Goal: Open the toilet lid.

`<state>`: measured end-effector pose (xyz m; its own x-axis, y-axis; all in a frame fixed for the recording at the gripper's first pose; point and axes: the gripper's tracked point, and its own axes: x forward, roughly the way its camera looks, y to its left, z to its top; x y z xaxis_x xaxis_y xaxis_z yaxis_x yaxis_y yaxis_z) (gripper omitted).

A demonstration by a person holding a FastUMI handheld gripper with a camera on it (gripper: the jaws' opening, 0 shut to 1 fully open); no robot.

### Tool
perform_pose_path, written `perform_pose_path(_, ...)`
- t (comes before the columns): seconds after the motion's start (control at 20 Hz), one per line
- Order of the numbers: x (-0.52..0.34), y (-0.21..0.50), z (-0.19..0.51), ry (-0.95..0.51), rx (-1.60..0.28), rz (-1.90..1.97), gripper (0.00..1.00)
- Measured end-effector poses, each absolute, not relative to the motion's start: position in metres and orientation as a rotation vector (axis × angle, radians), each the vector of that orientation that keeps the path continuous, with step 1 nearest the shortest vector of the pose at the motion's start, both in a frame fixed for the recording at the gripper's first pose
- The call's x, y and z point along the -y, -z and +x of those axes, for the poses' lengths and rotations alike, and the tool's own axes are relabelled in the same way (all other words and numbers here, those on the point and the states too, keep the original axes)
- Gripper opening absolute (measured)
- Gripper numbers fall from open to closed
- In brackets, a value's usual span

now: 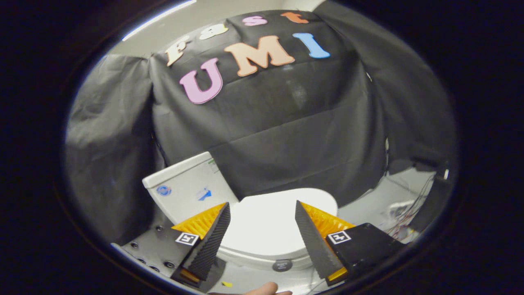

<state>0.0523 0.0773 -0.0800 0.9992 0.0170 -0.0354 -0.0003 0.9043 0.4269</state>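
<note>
- While you held the gripper [262, 215] above the toilet, its 2 fingers stood spread apart, grasping nothing.
- Your lid [266, 223] lay closed, beyond and between them, beside the tank [184, 192].

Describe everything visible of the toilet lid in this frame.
The toilet lid is white, smooth and glossy, plastic by its look, with a rounded front edge. It lies shut, flat on the bowl, in front of the white tank. It sits beyond and between the fingers of the open gripper, which do not touch it.
</note>
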Motion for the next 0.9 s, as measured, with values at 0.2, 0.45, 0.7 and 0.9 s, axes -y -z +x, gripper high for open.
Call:
perform_pose_path(0.2,-0.064,0.134,0.058,0.054,-0.133,0.626,0.98)
perform_pose_path(0.45,-0.076,0.223,0.048,0.132,-0.393,0.901,0.97)
perform_pose_path(0.7,-0.074,0.246,0.052,0.176,-0.355,1.112,0.96)
perform_pose_path(0.9,-0.088,0.262,0.06,0.187,-0.304,1.258,0.96)
